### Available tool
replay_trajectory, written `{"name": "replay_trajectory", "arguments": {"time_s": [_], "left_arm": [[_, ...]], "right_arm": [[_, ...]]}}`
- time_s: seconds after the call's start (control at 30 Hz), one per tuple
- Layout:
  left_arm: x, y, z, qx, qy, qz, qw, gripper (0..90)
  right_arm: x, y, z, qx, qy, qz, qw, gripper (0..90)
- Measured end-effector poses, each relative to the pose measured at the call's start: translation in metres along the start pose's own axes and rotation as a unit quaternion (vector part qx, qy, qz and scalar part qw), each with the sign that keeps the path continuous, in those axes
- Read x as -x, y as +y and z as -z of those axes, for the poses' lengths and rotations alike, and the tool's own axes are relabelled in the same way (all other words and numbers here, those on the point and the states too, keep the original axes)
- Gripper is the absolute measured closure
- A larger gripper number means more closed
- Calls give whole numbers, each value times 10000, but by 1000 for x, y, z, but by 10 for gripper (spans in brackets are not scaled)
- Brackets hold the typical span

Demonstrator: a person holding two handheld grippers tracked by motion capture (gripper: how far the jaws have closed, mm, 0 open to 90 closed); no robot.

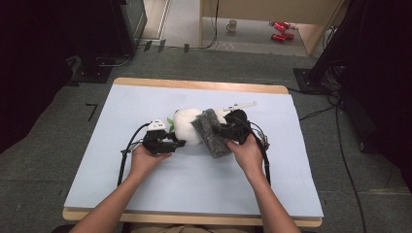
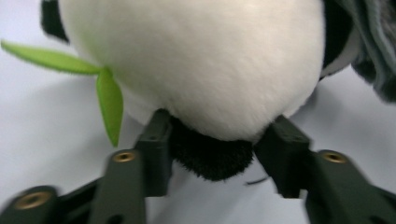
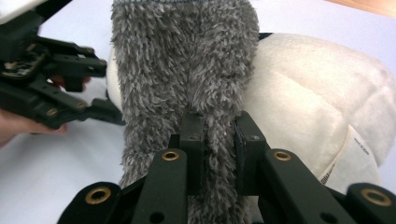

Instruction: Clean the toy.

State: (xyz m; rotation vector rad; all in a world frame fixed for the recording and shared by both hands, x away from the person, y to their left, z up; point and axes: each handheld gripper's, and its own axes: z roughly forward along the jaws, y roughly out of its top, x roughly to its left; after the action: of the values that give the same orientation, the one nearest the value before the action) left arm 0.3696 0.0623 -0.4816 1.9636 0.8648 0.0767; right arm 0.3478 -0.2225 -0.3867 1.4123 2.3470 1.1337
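Plush panda (image 1: 187, 125): lies mid-table on the blue mat (image 1: 145, 194).
Grey fuzzy cloth (image 3: 187, 70): draped against the panda's right side.
My left gripper (image 2: 212, 154): jaws apart around the panda's black foot, touching its sides.
My right gripper (image 3: 219, 140): pinching the cloth.

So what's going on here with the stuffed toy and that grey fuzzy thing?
A person at the table works two hand-held grippers on a white plush panda. The right gripper is clamped on a fuzzy grey cloth draped against the toy. The left gripper has its jaws on either side of a black plush part under the panda's white body; whether they press it is unclear.
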Motion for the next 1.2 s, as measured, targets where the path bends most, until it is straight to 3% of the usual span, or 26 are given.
{"name": "replay_trajectory", "arguments": {"time_s": [0.03, 0.07, 0.2, 0.33, 0.37, 0.4, 0.43, 0.6, 0.7, 0.8, 0.87, 1.0, 1.2], "left_arm": [[0, 1, 1, -73, -14, 175, 9998, 565], [0, 2, 1, -103, -20, 226, 9997, 620], [5, 6, 6, -206, -61, 305, 9993, 697], [12, 8, 12, -235, -183, 377, 9988, 702], [18, 8, 16, -244, -276, 515, 9980, 702], [18, 8, 16, -244, -276, 515, 9980, 702], [22, 6, 19, -198, -319, 699, 9968, 701], [30, 3, 23, -159, -436, 951, 9944, 697], [35, 5, 26, -131, -497, 971, 9939, 696], [40, 6, 27, -226, -451, 958, 9941, 697], [39, 4, 23, -342, -392, 916, 9944, 697], [34, 1, 17, -425, -372, 917, 9942, 699], [26, -1, 16, -482, -423, 942, 9935, 699]], "right_arm": [[0, 0, 0, -5, 13, -31, 10000, 781], [0, 0, 1, -17, 58, -84, 9999, 785], [-5, 3, 5, 61, 194, -88, 9998, 799], [-20, 10, 16, 250, 464, 46, 9986, 801], [-27, 13, 19, 311, 520, 135, 9981, 801], [-31, 14, 21, 343, 560, 163, 9977, 801], [-38, 16, 23, 390, 649, 223, 9969, 801], [-60, 17, 22, 377, 973, 356, 9939, 800], [-67, 13, 8, 237, 853, 517, 9947, 798], [-63, 2, -15, 29, 642, 501, 9967, 790], [-59, -2, -22, 63, 633, 525, 9966, 792], [-58, -5, -28, -57, 356, 803, 9961, 793], [-50, -6, -25, -86, 28, 904, 9959, 791]]}}
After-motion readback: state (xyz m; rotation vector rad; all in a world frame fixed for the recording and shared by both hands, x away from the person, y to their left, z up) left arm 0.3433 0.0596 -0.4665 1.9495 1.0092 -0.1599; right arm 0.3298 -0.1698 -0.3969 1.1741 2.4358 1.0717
